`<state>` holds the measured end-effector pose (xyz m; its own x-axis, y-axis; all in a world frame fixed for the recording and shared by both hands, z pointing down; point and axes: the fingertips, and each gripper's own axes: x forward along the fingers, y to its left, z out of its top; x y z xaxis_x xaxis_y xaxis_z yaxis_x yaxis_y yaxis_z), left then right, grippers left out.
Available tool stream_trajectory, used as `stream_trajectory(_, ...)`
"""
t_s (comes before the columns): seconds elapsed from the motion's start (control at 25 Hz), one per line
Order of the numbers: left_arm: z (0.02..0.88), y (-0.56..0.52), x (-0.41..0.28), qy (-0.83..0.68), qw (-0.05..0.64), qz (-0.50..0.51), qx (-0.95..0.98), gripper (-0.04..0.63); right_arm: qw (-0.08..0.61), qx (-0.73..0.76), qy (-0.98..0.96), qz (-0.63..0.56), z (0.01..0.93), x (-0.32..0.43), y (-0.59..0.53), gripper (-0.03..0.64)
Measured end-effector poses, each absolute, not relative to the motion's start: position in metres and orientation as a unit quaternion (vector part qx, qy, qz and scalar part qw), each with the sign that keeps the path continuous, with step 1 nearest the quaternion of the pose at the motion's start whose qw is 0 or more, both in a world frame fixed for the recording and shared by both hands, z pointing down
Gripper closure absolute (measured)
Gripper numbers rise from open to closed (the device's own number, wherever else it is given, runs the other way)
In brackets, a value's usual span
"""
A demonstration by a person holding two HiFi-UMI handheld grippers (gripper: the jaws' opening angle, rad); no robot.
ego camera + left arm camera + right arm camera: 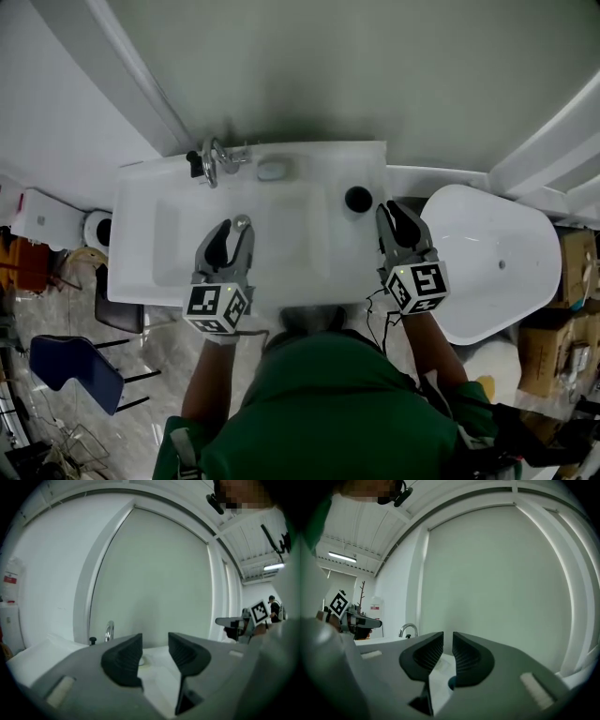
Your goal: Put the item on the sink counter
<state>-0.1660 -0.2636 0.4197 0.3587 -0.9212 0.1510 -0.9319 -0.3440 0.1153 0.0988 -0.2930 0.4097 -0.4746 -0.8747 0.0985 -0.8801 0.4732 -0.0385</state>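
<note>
While I look down through the head view, the white surface (361,157) of the sink unit fills the middle, with its shallow basin (286,248) sunk into the left and centre. The left tool (232,225) hangs over that basin, pointing toward the back ledge. A chrome faucet (214,159) stands at the back left corner, and a pale oval thing (273,170) lies on the ledge just to its right.

To the right of the sink unit sits a big white tub-like fixture (487,258) with a smooth hollow. Past it are cardboard boxes (574,264), but I cannot see what they hold. A blue chair (70,370) stands on the floor at the left.

What I take to be the task's thing is a dark round item (358,198), though from above it could be a lid or a small cup. It rests on the surface at the basin's right rim, well clear of the faucet. The right tool (387,208) lies just beside it, its tips to the item's right and not touching it. In the right gripper view the item shows low down, under the jaws rather than between the pads.

Both tools are narrow and carry nothing. In the left gripper view the jaws stand a modest way apart, with only the white surface and the faucet showing beyond them. In the right gripper view the jaws are drawn almost together, leaving a thin slit of light with nothing in it.
</note>
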Motion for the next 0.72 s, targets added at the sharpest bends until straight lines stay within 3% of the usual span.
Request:
stream_trajectory(0.2, 0.391, -0.263, -0.165, -0.560, 0.061, 0.013, 0.826, 0.440, 0.009, 0.514, -0.858, 0.006, 0.371, 0.094, -0.289, 0.589)
stream_trajectory(0.72, 0.358, -0.253, -0.174, -0.561, 0.029, -0.008, 0.827, 0.442, -0.027, 0.507, -0.861, -0.023, 0.330, 0.088, -0.272, 0.591)
